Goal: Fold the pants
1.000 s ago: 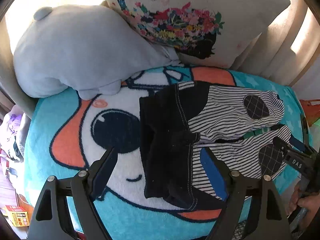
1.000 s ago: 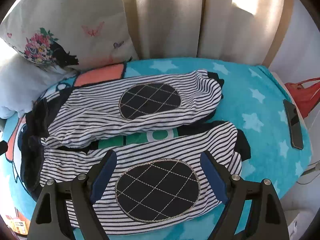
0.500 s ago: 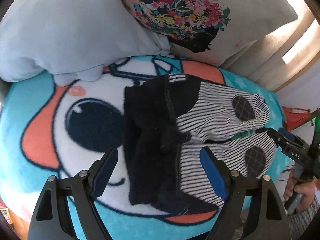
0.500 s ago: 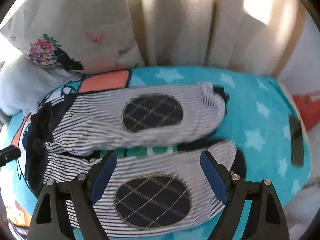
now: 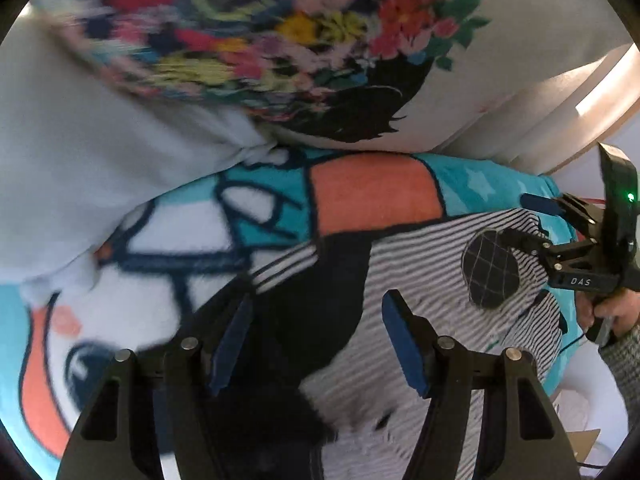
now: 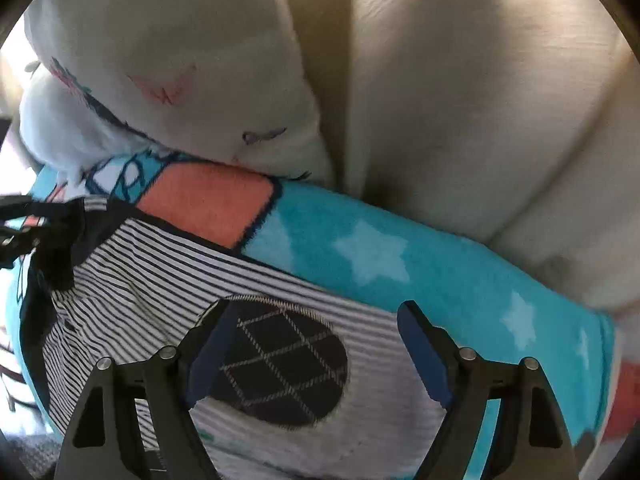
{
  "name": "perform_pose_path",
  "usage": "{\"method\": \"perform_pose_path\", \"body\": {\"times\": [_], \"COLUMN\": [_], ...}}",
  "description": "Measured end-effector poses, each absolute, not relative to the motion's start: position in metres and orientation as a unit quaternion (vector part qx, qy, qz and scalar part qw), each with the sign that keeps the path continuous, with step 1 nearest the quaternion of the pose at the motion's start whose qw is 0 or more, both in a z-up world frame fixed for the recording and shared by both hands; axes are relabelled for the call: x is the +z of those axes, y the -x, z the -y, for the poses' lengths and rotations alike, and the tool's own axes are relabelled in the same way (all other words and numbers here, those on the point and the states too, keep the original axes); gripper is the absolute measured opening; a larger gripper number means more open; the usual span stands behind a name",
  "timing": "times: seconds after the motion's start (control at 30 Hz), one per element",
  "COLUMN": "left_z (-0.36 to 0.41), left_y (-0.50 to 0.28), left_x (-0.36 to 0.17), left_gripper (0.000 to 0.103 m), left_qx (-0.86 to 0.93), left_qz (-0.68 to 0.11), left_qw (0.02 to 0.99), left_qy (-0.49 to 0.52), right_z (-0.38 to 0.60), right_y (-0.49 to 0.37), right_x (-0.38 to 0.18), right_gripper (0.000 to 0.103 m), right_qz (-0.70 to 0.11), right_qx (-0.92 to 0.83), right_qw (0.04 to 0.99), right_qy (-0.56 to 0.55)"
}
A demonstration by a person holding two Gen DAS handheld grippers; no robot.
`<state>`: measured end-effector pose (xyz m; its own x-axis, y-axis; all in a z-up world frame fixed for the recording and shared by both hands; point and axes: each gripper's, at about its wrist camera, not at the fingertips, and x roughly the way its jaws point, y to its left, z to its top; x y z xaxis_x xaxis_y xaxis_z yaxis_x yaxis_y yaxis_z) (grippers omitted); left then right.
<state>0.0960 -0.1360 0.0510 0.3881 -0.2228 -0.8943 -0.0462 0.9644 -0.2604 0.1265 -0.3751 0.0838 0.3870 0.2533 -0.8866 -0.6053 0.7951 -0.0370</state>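
The pants (image 5: 416, 264) are black-and-white striped with a dark waist part and round dark checked knee patches, lying flat on a turquoise cartoon blanket (image 5: 376, 192). My left gripper (image 5: 316, 340) is open, low over the dark waist end at the far leg's top. My right gripper (image 6: 316, 352) is open, low over the far leg (image 6: 160, 280), its jaws either side of the knee patch (image 6: 280, 364). The right gripper also shows in the left wrist view (image 5: 532, 224), at the far leg's hem.
A white pillow with a flower print (image 5: 320, 40) and a pale plush cushion (image 5: 80, 140) lie against the blanket's far side. Cream curtains (image 6: 480, 100) hang behind. The blanket's right edge (image 6: 600, 340) is close to the pants' hems.
Both grippers have moved forward and down, from the near leg to the far leg. Both stayed open. The pants have not moved.
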Motion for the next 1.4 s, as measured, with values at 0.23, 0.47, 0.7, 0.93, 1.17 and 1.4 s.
{"method": "perform_pose_path", "body": {"times": [0.23, 0.47, 0.7, 0.93, 1.17, 1.4], "left_z": [0.141, 0.159, 0.179, 0.177, 0.174, 0.190], "left_y": [-0.128, -0.138, -0.136, -0.111, -0.055, 0.007], "left_x": [0.031, 0.019, 0.023, 0.055, 0.096, 0.115], "left_gripper": [0.066, 0.069, 0.008, 0.007, 0.007, 0.007], "left_qx": [-0.065, -0.072, -0.082, -0.072, -0.079, -0.078], "left_qz": [-0.564, -0.579, -0.593, -0.560, -0.516, -0.484], "left_qw": [0.818, 0.812, 0.801, 0.825, 0.852, 0.870], "left_qy": [0.095, 0.026, -0.009, 0.008, 0.039, 0.052], "right_z": [0.362, 0.354, 0.350, 0.361, 0.371, 0.377], "right_y": [-0.158, -0.162, -0.145, -0.140, -0.104, -0.046], "right_x": [0.060, 0.045, 0.048, 0.065, 0.102, 0.123], "right_gripper": [0.084, 0.083, 0.010, 0.008, 0.008, 0.008], "right_qz": [-0.506, -0.515, -0.540, -0.534, -0.504, -0.500], "right_qx": [0.327, 0.370, 0.404, 0.388, 0.374, 0.360], "right_qw": [0.775, 0.747, 0.715, 0.736, 0.765, 0.776], "right_qy": [0.190, 0.199, 0.183, 0.150, 0.140, 0.137]}}
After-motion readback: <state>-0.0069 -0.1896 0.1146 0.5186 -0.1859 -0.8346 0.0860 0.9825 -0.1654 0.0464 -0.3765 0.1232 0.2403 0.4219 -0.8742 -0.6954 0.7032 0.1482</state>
